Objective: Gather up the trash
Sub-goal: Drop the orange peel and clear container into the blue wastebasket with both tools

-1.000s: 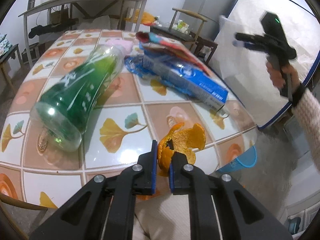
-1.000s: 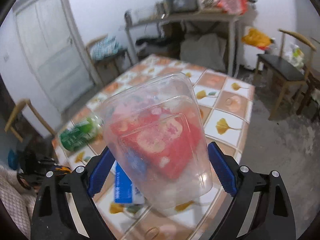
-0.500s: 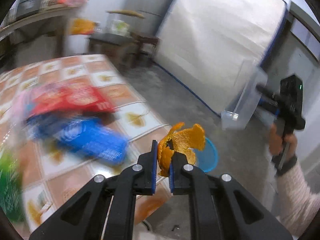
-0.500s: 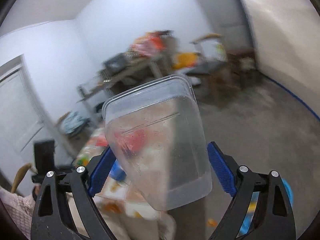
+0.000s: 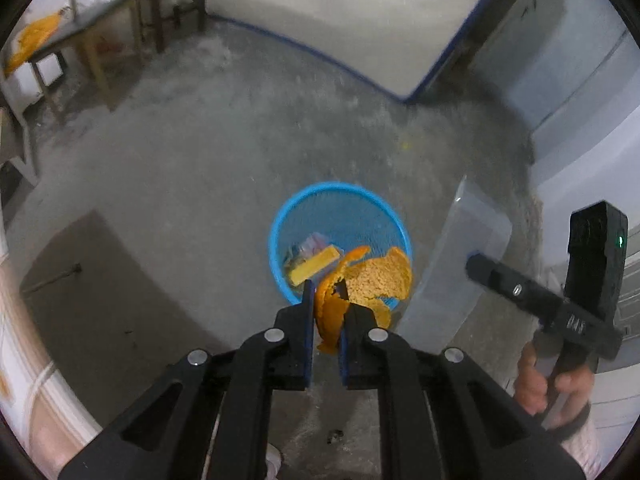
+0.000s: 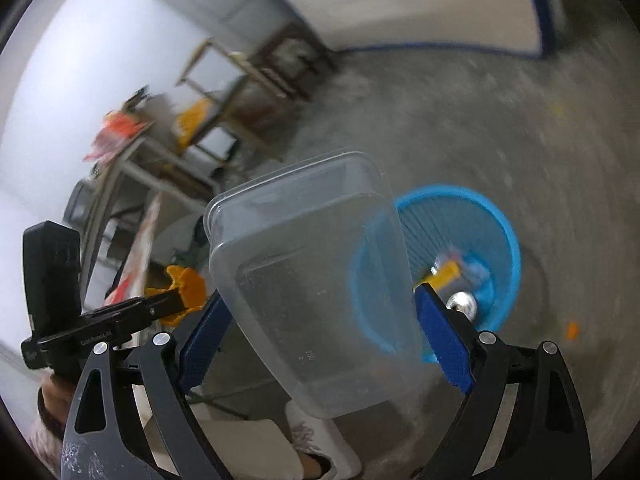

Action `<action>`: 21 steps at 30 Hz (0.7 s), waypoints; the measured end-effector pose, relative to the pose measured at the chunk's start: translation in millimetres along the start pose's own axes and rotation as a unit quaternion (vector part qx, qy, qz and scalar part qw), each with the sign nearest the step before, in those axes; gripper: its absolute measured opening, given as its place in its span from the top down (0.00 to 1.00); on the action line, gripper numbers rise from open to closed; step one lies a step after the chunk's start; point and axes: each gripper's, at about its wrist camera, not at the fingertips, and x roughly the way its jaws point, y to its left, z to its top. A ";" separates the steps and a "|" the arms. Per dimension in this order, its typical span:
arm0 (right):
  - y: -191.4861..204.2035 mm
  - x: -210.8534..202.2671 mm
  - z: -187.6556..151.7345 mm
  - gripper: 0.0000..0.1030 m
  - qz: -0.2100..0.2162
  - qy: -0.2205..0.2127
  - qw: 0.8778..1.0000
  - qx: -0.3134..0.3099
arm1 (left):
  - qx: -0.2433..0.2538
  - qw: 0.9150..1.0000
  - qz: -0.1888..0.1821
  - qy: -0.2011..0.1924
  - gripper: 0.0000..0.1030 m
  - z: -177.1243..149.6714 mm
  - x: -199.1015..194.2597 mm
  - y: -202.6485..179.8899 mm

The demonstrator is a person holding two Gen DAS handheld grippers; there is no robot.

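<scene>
1. Orange fruit peel (image 5: 360, 292), curled and with a pale inner side, is sitting clamped between the two black fingers of the left gripper (image 5: 325, 292), which are pressing on it from both sides.
2. The left gripper is hanging above the round blue plastic mesh basket (image 5: 340, 196) that is standing on the grey concrete floor (image 5: 180, 168).
3. Inside the basket a yellow flat piece (image 5: 314, 266) and some pale wrappers are lying.
4. The right gripper (image 6: 320, 320) is gripping a clear rectangular plastic food container (image 6: 312, 272) between its blue pads (image 6: 440, 344); the container is tilting.
5. In the left wrist view this container (image 5: 452, 272) is appearing just beside the basket, on its right side.
6. The person's hand (image 5: 548, 384) is squeezing the handle of the right gripper.
</scene>
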 end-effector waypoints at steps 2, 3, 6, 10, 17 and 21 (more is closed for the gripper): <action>-21.6 19.7 0.4 0.17 -0.019 0.015 0.999 0.040 | -0.002 1.000 0.006 0.017 0.90 14.0 24.5 -6.6; -30.3 27.0 1.4 0.17 -0.028 0.017 0.998 0.055 | -0.004 1.000 0.008 0.023 0.90 23.4 40.8 -11.8; -45.0 44.9 3.8 0.17 -0.054 0.020 0.995 0.078 | -0.005 0.999 0.012 0.038 0.89 39.0 73.2 -22.6; -72.8 55.7 8.7 0.16 -0.086 0.035 0.991 0.095 | 0.003 0.998 0.042 0.044 0.44 47.0 95.2 -34.6; -98.8 85.3 4.9 0.15 -0.115 0.076 0.985 0.104 | -0.002 1.000 0.016 0.007 0.31 55.7 79.3 -42.2; -96.1 91.7 1.7 0.15 -0.127 0.094 0.984 0.087 | -0.005 1.000 -0.001 -0.020 0.31 54.6 45.6 -43.7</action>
